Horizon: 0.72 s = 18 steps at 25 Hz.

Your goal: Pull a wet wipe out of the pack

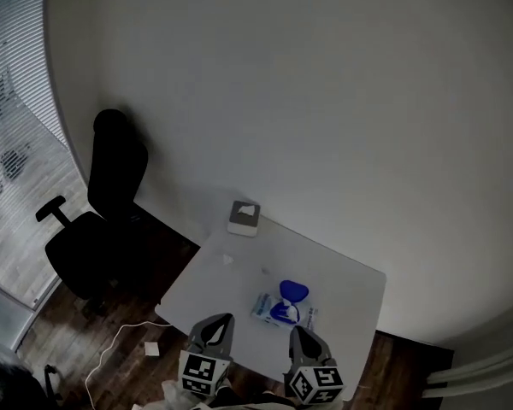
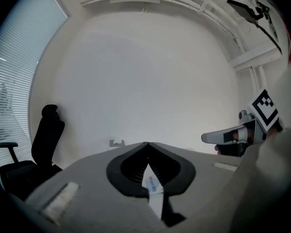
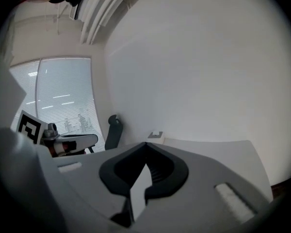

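Note:
The wet wipe pack, white and blue with a raised blue lid, lies near the front of the white table. My left gripper sits at the table's front edge, left of the pack and apart from it. Level with it, my right gripper hovers just in front of the pack. In the left gripper view the jaws of the left gripper meet at the tips, and a strip of the printed pack shows through the gap below them. The right gripper is shut on nothing.
A grey tissue box stands at the table's far corner by the white wall. A black office chair stands left of the table, near the window blinds. A white cable and a small white object lie on the dark wooden floor.

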### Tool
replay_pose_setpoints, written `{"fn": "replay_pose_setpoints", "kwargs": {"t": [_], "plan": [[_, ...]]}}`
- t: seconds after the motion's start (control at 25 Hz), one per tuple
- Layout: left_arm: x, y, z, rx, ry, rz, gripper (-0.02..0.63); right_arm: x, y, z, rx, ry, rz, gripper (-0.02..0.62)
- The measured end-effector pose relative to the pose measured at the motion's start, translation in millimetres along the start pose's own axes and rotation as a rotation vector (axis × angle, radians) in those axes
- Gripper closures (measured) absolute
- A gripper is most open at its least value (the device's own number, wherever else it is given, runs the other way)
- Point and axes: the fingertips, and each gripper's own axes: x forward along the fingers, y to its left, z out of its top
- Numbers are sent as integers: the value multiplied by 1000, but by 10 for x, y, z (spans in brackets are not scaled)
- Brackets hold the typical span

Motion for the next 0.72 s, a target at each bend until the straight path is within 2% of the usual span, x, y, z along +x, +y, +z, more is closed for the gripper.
{"fn": "replay_pose_setpoints", "kwargs": {"t": [0.36,0.72], "plan": [[498,-536,58,56,42,-170,601,-228,-521,-43,79,-13,-130,591],[755,-646,45,81,91,-159,601,-49,-791,-76,127,-13,-105,591]]}}
